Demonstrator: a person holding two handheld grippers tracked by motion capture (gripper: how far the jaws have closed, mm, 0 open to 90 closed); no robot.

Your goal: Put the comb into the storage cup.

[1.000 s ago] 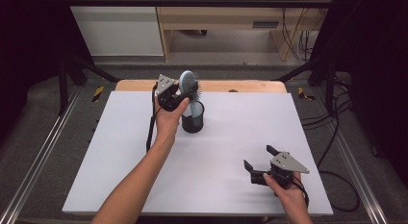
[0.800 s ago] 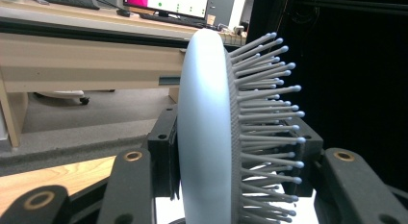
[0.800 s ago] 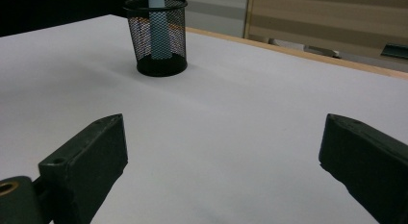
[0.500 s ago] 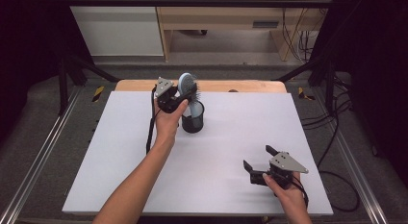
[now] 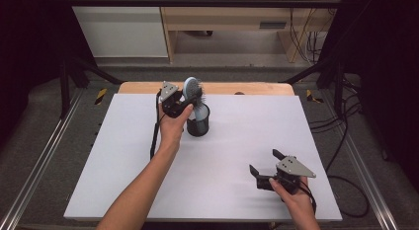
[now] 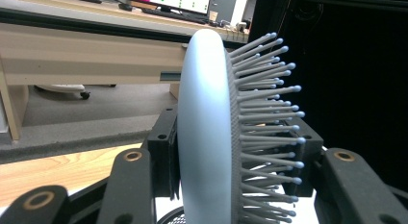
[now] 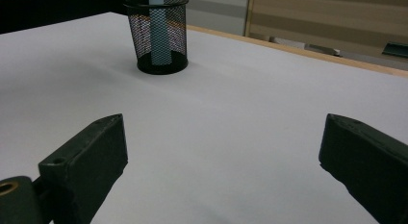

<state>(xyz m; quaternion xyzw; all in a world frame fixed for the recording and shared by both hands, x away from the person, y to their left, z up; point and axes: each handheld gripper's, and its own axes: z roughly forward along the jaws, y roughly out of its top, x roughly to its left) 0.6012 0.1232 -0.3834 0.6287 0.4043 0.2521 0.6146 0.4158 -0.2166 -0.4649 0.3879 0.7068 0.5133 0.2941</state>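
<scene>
- Left hand-held gripper is clamping the pale blue oval hairbrush with grey ball-tipped bristles by the head; in the left gripper view the jaws are pressing on the brush from both sides, smooth back toward one jaw, bristles toward the other.
- Hairbrush is standing roughly upright, handle going down into the black wire-mesh round pen cup; the head is sticking out above the rim.
- In the right gripper view the pale blue handle is showing through the mesh of the cup, reaching down near the cup floor; cannot tell whether it is touching the bottom.
- Cup is sitting on the white desk, toward the far side and left of centre, just near of the wooden far edge strip.
- Left hand is gripping the tool from the near-left side of the cup, forearm running in from the near edge.
- Right hand-held gripper is resting at the near right of the desk, well apart from the cup; its jaws are standing wide apart with nothing but bare desk between them.
- Black cables are trailing from both tools.
</scene>
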